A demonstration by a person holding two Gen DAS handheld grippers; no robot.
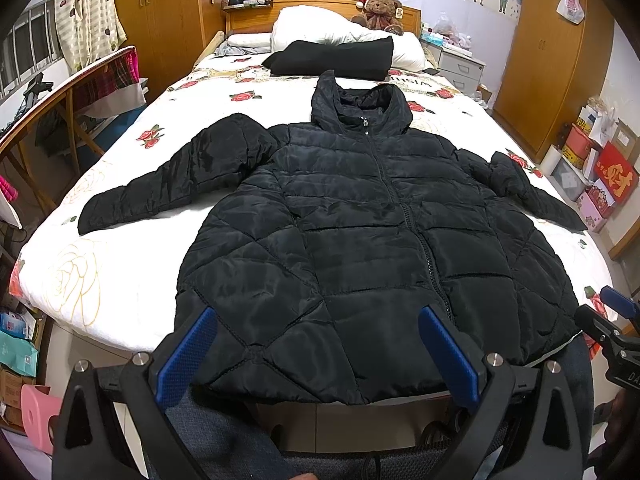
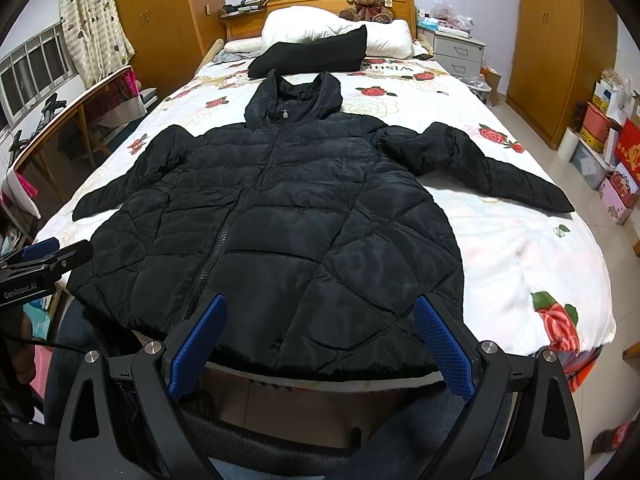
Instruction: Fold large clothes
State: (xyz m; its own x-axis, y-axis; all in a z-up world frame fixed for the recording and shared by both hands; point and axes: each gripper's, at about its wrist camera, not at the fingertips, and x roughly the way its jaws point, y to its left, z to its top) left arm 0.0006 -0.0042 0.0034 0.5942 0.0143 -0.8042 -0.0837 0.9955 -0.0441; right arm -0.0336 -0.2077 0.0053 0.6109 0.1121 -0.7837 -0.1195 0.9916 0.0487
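On a bed point(image 1: 120, 280) covered with a white, rose-printed quilt, a black hooded puffer jacket point(image 1: 360, 240) lies flat, front up and zipped, both sleeves spread out to the sides. Its hem hangs just over the near edge of the bed; its hood points toward the headboard.

Beyond the hood rests a folded black garment point(image 1: 332, 60), leaning against a white pillow point(image 1: 312, 28). A brown teddy bear point(image 1: 382, 12) in a red Santa hat sits at the headboard.

The left gripper point(image 1: 316, 356) hovers at the jacket's hem, jaws wide, holding nothing. The right gripper point(image 2: 320, 348) does the same, jaws wide and empty. In the right wrist view the left tool's body shows the lettering "GenRobot.AI".

Printed on the quilt near the pillow, upside down from here, is writing that seems to read "WISH". To the right, on the floor, stacked boxes point(image 1: 600, 184) stand along the wall, one red with a large gold Chinese character; their contents cannot be seen. A grey drawer unit point(image 1: 460, 64) stands beside the bed.
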